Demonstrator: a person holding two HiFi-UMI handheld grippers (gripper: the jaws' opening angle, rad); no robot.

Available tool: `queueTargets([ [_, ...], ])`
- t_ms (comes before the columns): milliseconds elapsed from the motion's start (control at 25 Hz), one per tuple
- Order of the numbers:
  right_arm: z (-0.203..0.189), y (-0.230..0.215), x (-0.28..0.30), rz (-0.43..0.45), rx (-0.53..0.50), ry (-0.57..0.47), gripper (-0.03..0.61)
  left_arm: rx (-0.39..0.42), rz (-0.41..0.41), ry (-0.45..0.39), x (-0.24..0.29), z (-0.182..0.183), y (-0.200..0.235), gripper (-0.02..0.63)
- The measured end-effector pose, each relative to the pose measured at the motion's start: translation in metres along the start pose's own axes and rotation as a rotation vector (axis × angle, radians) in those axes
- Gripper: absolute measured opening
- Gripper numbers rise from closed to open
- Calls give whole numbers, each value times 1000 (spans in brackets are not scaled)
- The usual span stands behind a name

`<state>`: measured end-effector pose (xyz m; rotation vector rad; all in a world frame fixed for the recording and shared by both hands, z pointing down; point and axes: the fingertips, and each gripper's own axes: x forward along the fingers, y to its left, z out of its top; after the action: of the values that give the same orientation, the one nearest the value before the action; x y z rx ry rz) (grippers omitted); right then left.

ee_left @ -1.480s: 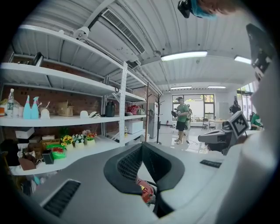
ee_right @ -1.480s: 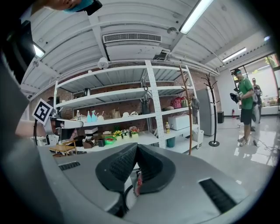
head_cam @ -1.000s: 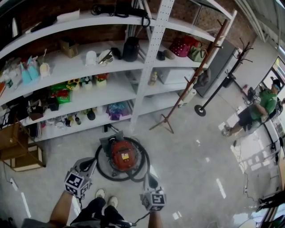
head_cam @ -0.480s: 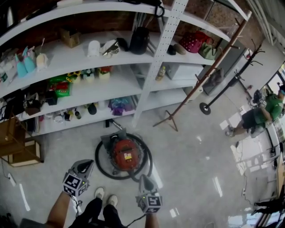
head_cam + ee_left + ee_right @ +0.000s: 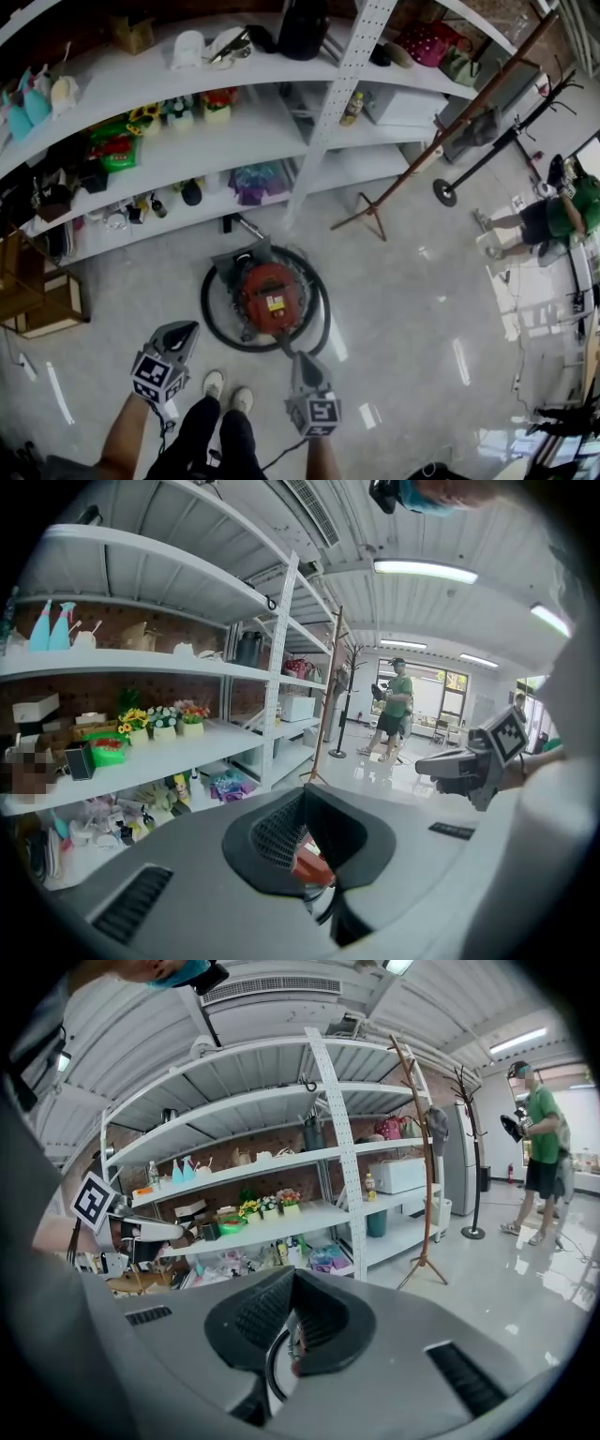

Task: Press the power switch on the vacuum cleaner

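A red vacuum cleaner stands on the floor in the head view, ringed by its black hose. My left gripper hovers shut to the near left of it, clear of the hose. My right gripper is shut and points at the hose's near edge, just short of the red body. In the left gripper view the gripper shows a sliver of the red vacuum cleaner through the notch of its pads. The right gripper frames a strip of hose in its own view.
White shelves full of small goods stand right behind the vacuum. A wooden coat stand leans at the right, and a black stand is beyond it. A person in green is at the far right. Cardboard boxes sit at the left. The holder's shoes are between the grippers.
The right gripper has moved left and forward, closer to the vacuum's near side. The left gripper has held about the same place. The head view has tilted further down.
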<state>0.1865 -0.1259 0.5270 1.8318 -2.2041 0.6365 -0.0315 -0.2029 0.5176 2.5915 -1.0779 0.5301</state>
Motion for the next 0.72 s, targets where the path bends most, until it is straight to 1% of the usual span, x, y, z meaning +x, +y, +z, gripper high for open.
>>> queueTargets([
  [360,-60,-24,55,-11,40,70,5,-38,-24,36,58,-48,12,8],
  [720,-124,-42,97,11,54,122,5,-73,-29,85,99,-110,25,8],
])
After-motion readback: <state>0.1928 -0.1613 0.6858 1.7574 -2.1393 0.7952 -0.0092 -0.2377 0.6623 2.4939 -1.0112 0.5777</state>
